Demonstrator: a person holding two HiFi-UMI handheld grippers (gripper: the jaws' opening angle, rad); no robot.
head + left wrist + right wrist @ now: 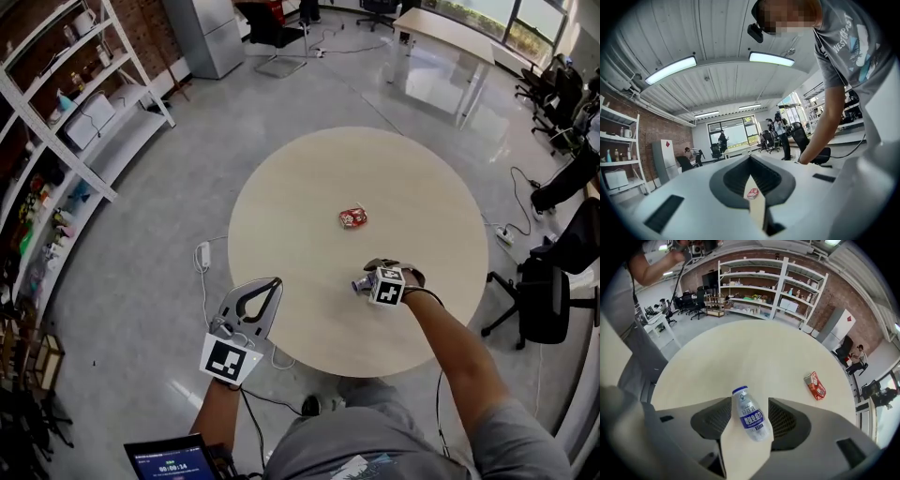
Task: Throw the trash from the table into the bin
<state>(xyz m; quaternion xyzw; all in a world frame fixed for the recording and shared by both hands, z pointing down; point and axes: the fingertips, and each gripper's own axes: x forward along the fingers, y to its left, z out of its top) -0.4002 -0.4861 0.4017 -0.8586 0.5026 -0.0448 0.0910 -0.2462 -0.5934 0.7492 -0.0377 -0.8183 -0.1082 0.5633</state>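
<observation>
While straddling plastic bottle (750, 414) with half-open right hand-held gripper (750, 399), expect light, slick, crushable. Pinch mid-label; ignore shut left hand-held gripper (750, 164).

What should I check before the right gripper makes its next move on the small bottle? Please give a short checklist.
1. Plastic bottle sits between the jaws of the right gripper: ok.
2. Jaws closed on it: not ok; they stand apart and the bottle lies on the round table.
3. Left gripper shut and empty: ok.
4. Crushed red carton out of the right gripper's way: ok, it lies apart on the table.
5. Bin located: cannot tell, it is in no view.
</observation>
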